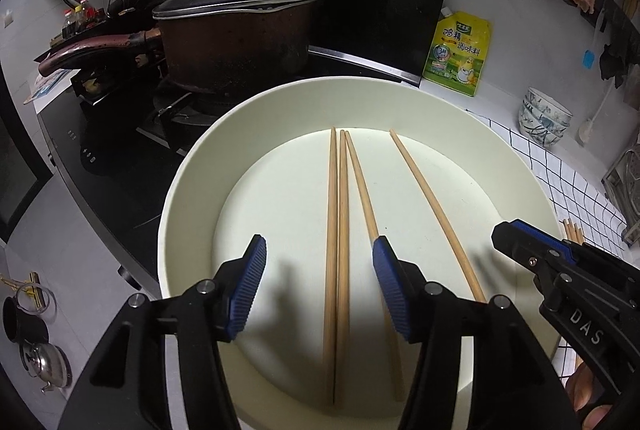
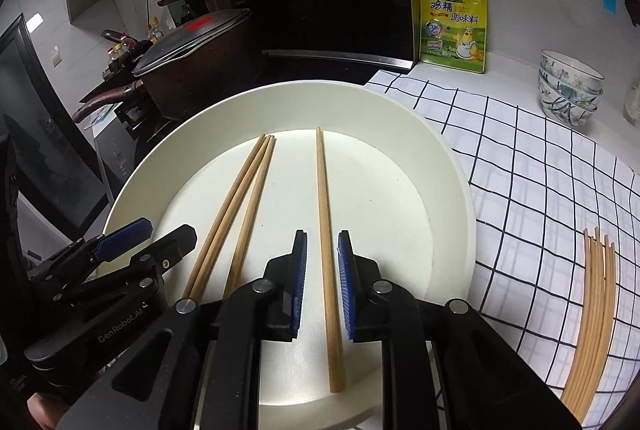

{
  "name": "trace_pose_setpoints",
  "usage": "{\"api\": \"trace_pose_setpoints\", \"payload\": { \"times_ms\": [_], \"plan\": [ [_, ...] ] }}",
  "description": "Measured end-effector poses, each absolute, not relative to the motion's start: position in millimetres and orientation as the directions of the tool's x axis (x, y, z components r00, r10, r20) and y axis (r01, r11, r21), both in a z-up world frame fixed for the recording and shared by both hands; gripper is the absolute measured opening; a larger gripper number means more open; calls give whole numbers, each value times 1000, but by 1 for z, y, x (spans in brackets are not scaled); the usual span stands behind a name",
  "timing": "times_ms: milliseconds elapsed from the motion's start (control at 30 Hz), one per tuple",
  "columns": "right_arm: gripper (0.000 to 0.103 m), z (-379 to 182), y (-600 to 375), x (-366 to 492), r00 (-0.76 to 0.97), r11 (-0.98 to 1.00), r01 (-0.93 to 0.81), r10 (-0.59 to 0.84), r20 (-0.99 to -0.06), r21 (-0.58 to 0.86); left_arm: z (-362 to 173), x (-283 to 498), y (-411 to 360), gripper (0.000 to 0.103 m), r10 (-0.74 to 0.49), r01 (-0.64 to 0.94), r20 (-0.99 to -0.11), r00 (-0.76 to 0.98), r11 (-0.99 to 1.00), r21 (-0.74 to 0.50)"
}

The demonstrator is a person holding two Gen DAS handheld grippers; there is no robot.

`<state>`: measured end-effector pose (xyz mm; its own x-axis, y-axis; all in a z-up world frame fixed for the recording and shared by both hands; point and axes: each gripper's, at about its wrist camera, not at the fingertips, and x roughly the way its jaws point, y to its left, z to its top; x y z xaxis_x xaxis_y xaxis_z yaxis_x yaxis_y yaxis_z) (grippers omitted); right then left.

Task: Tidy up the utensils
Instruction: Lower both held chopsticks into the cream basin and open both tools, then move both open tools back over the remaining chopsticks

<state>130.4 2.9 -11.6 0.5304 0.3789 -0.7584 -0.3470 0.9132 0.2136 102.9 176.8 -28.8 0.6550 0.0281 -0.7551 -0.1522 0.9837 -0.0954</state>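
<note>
Several wooden chopsticks lie in a wide white bowl [image 1: 192, 182]. Three lie close together [image 1: 338, 230] and one lies apart to the right [image 1: 436, 214]. My left gripper [image 1: 320, 258] is open above the bowl, its jaws either side of the close group. My right gripper [image 2: 322, 258] hangs low over the bowl [image 2: 448, 166], its jaws narrowly apart around the single chopstick [image 2: 325, 214] without pressing it. The close group shows to its left [image 2: 236, 206]. Each gripper shows in the other's view: the right one [image 1: 520, 230], the left one [image 2: 156, 234].
A brown lidded pot [image 1: 236, 34] stands on the black stove behind the bowl. A yellow seasoning pouch [image 2: 454, 26] and stacked patterned bowls [image 2: 570, 86] stand at the back right. A bundle of chopsticks [image 2: 596, 306] lies on the checked cloth [image 2: 520, 158].
</note>
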Motion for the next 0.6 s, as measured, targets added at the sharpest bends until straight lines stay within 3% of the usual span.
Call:
{"api": "trace_pose_setpoints", "payload": {
  "times_ms": [167,267,333,600],
  "plan": [
    [16,-4,-4,119,548,918,-337,370,-750,207,-24,94,175,57,18,-150,-750,661,983,-109],
    [19,2,-8,111,561,922,-333,364,-743,200,-18,87,172,59,17,-146,-739,674,983,-110],
    [27,6,-12,104,573,925,-329,357,-737,192,-14,83,170,60,14,-141,-734,679,984,-112],
    [30,19,-31,81,611,937,-308,329,-720,167,-1,62,154,67,5,-118,-711,703,987,-110]
  ]
}}
